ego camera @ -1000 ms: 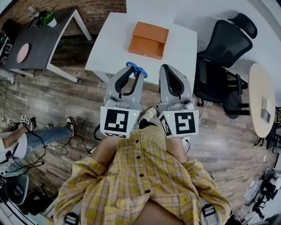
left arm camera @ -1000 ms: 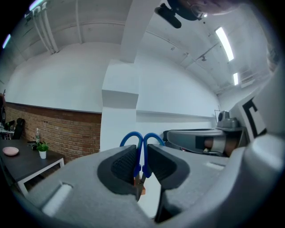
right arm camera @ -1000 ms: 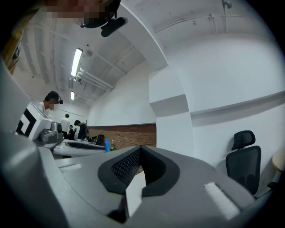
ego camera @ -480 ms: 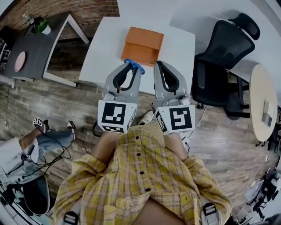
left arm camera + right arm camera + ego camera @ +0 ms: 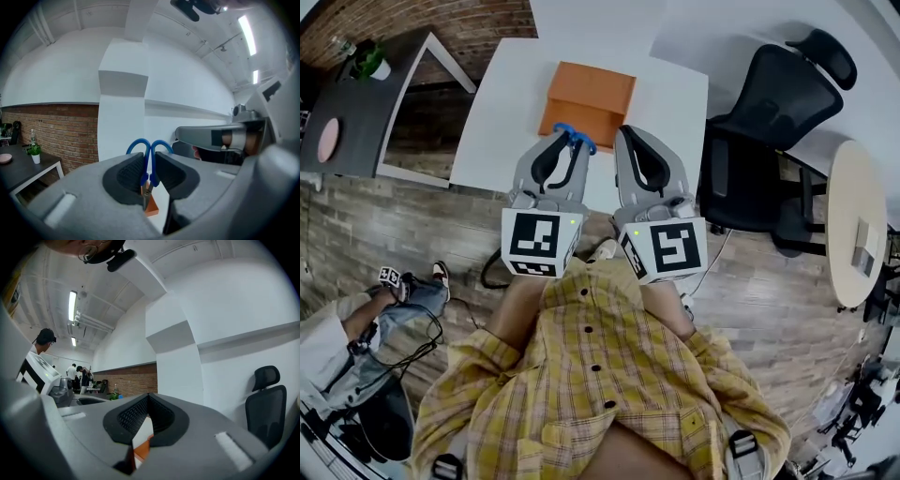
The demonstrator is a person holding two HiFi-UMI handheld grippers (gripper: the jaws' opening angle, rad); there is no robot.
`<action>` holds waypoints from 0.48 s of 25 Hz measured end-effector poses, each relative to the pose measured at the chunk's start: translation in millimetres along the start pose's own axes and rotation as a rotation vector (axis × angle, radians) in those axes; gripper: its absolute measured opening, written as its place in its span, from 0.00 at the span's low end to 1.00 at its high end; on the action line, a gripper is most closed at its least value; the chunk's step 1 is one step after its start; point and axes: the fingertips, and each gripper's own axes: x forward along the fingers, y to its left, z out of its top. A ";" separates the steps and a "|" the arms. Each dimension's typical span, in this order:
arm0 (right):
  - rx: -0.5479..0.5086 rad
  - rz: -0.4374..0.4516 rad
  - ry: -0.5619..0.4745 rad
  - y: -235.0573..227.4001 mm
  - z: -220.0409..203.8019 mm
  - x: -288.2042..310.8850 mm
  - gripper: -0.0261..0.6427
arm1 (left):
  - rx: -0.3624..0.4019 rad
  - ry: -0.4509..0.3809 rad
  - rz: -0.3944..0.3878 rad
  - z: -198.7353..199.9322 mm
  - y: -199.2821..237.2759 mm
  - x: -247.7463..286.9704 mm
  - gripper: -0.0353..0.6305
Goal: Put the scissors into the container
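The scissors [image 5: 574, 138] have blue loop handles that stick up between the jaws of my left gripper [image 5: 570, 148], which is shut on them. In the left gripper view the handles [image 5: 140, 143] rise above the pads and the blades hang below. The container [image 5: 586, 98] is an orange box on the white table [image 5: 497, 112]. In the head view the scissor handles overlap its near edge. My right gripper [image 5: 630, 135] hangs beside the left, shut with nothing in it. Its pads [image 5: 136, 416] meet at the tip, and a strip of the orange container [image 5: 140, 449] shows below them.
A black office chair [image 5: 759, 122] stands right of the table. A dark desk [image 5: 356, 103] with a plant is at far left, a round table [image 5: 853, 225] at far right. A seated person's legs [image 5: 384, 305] and cables lie on the wooden floor at left.
Both grippers have moved forward together toward the white table. The scissor handles, earlier short of the table's near edge, now overlap the orange container's near edge in the head view.
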 end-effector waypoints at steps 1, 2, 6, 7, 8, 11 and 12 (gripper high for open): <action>0.005 -0.001 0.006 -2.2 -2.0 3.0 0.04 | 0.004 0.003 -0.001 -0.5 1.4 3.1 0.18; 0.010 -0.003 0.012 -3.1 -4.2 5.7 0.04 | 0.006 0.007 -0.003 -1.7 3.6 5.3 0.18; 0.024 -0.020 0.028 -2.3 -12.0 25.5 0.04 | 0.021 0.030 -0.015 -8.1 23.2 16.0 0.18; 0.029 -0.032 0.032 -4.1 -13.8 31.2 0.04 | 0.031 0.036 -0.027 -9.1 27.6 20.4 0.18; 0.034 -0.044 0.037 -6.2 -16.2 36.4 0.04 | 0.043 0.041 -0.040 -10.6 31.6 24.9 0.18; 0.042 -0.073 0.060 -11.2 -24.2 48.9 0.04 | 0.080 0.067 -0.071 -17.8 43.2 40.4 0.18; 0.044 -0.082 0.065 -13.1 -25.6 52.1 0.04 | 0.086 0.075 -0.082 -19.5 46.2 45.8 0.18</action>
